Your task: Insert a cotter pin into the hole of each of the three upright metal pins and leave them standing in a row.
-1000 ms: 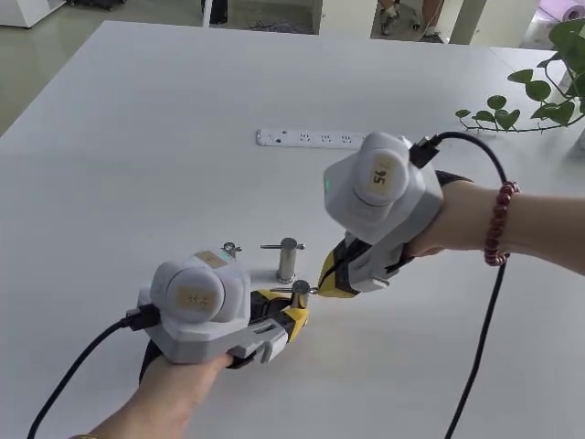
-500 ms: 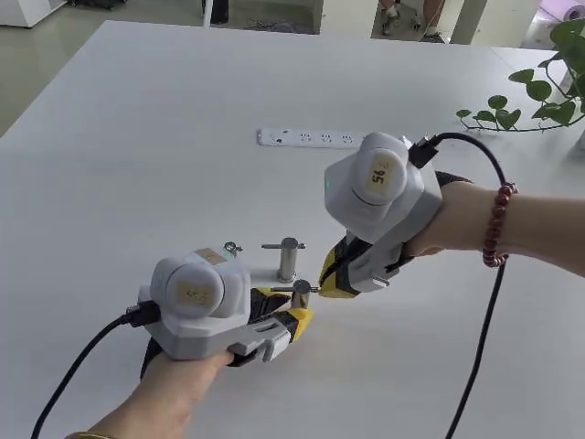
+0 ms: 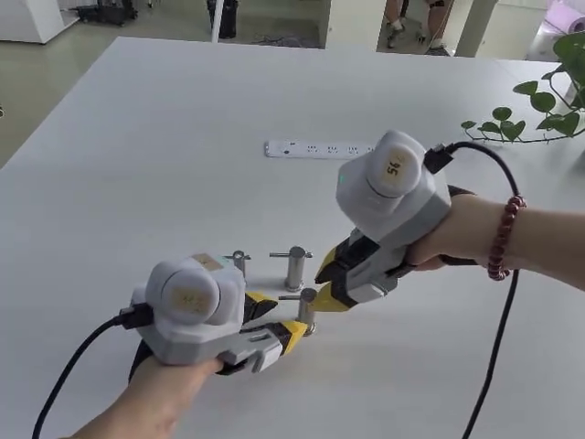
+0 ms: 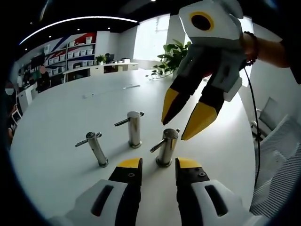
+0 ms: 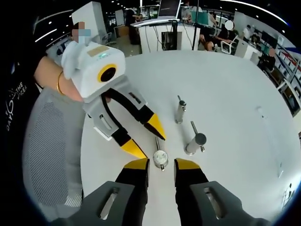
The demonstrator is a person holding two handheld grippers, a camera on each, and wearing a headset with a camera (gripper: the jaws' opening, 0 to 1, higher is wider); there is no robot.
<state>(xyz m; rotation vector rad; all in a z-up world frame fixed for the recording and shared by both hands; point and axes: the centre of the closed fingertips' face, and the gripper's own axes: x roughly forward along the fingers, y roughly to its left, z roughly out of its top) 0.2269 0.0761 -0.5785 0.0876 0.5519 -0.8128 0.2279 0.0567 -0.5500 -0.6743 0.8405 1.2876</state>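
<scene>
White table (image 3: pixel 137 137) | we judge all three pins (image 3: pixel 295 267) cottered | near pin (image 3: pixel 307 306): left gripper (image 3: pixel 277 315) at 8 o'clock, right gripper (image 3: pixel 329 283) at 2, both gaping, empty | next: withdraw gently

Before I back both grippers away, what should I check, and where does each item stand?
1. Left gripper open: ok.
2. Right gripper open: ok.
3. Nearest pin upright, cotter pin through it: ok.
4. Middle pin and far pin upright, cotter pins in: ok.
5. Jaws clear of nearest pin: cannot tell.
6. Straight row: not ok, nearest pin sits off the others' line.
</scene>
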